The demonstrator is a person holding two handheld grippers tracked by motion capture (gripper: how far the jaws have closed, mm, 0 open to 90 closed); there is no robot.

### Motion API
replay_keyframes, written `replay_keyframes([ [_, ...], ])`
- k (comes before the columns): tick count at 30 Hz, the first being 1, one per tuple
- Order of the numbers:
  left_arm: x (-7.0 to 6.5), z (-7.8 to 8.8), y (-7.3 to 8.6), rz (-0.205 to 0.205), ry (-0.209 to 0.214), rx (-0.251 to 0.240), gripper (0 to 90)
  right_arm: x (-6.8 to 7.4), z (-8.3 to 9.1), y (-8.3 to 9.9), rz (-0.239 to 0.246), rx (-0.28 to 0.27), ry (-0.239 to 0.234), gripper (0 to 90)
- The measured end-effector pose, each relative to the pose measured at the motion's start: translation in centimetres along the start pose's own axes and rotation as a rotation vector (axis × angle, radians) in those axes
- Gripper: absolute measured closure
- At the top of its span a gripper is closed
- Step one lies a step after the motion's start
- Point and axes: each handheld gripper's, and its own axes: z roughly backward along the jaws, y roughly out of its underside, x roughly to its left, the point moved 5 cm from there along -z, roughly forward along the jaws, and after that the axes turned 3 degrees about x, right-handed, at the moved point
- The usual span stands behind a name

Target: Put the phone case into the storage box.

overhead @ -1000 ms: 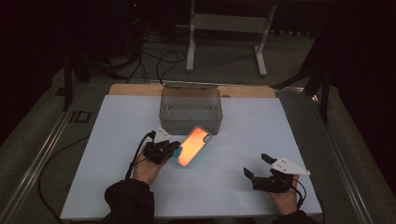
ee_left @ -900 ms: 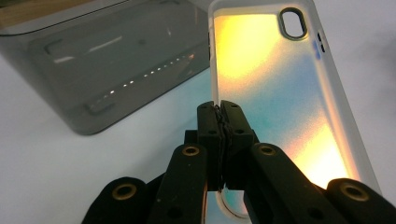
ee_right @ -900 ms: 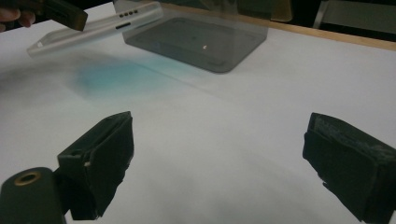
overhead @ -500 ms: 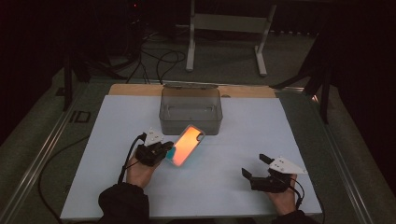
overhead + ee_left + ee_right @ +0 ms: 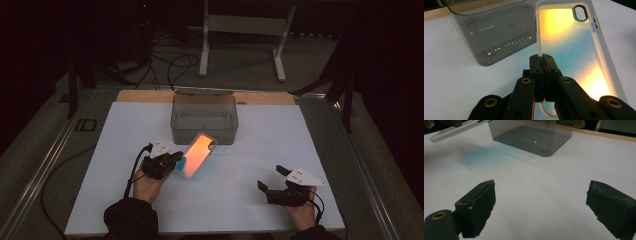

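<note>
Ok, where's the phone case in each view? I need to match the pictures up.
High view: phone case left of centre, clamped in the left gripper, just in front of the grey bin.
Left gripper view: upper right, edge pinched between shut jaws.
Right gripper view: top left, edge-on.
Shared landmark: the grey bin.

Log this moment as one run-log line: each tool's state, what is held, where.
left tool: shut on phone case edge, lifted, tilted | right tool: open, nothing between its jaws, over white sheet | grey bin: beyond case
</note>
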Motion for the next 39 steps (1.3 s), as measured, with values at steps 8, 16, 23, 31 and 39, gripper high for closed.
replay_keyframes([
  [8, 0.0, 0.1, -0.2, 0.008, -0.002, -0.010, 89.1, 0.4, -0.4, -0.3, -0.014, 0.017, -0.004, 7.3],
  [16, -0.1, 0.5, -0.7, 0.014, -0.006, -0.029, 89.0, 1.2, -1.3, -1.4, -0.001, 0.069, -0.040, 7.2],
  [23, -0.3, 0.6, -1.0, 0.014, -0.003, -0.041, 89.0, 2.2, -2.3, -3.1, 0.026, 0.089, -0.056, 7.2],
  [31, -0.6, 0.5, -1.5, 0.009, 0.001, -0.049, 89.0, 2.9, -3.1, -5.5, 0.017, 0.083, -0.076, 7.2],
  [39, -0.9, 0.4, -1.9, -0.001, 0.004, -0.054, 89.0, 3.8, -3.9, -7.2, 0.006, 0.087, -0.097, 7.2],
])
